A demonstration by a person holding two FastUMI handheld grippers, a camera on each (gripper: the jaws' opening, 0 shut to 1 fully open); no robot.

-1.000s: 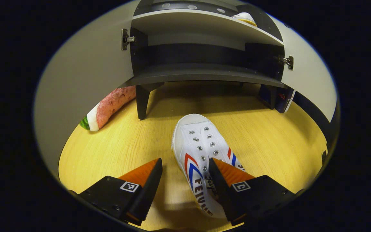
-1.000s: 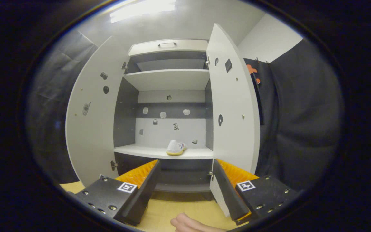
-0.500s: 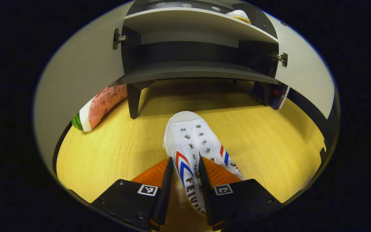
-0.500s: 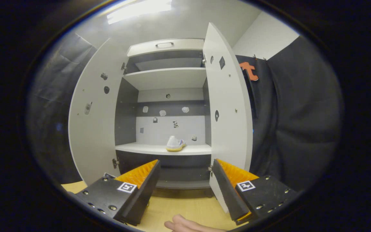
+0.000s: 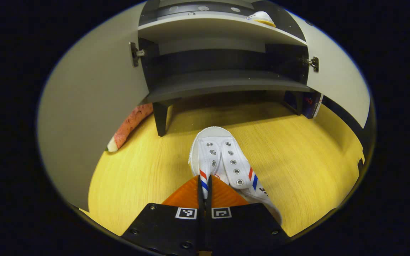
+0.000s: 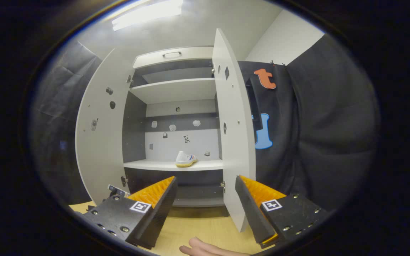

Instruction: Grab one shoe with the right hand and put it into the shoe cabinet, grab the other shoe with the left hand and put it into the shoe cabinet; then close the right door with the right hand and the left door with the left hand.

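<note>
A white shoe (image 5: pixel 222 163) with red and blue stripes lies on the wooden floor (image 5: pixel 297 156), toe toward the cabinet. My left gripper (image 5: pixel 204 185) is shut on the shoe's left side wall, both orange fingers pressed against it. The other white shoe (image 6: pixel 185 159) stands on the cabinet's middle shelf (image 6: pixel 155 165), seen small in the right gripper view and at the top of the left gripper view as the shelved shoe (image 5: pixel 262 17). My right gripper (image 6: pixel 205 193) hangs open in front of the cabinet with nothing between its fingers. The left door (image 6: pixel 100 131) and right door (image 6: pixel 235 128) both stand open.
A watermelon-slice cushion (image 5: pixel 130 122) lies on the floor behind the left door (image 5: pixel 91 106). A dark box (image 5: pixel 310 105) stands by the cabinet's right leg. Fingers of a hand (image 6: pixel 205 249) show at the bottom of the right gripper view. Black cloth (image 6: pixel 319 135) hangs to the right.
My left gripper closed from wide open onto the shoe's left side. The right gripper drifted right and back a little, staying open.
</note>
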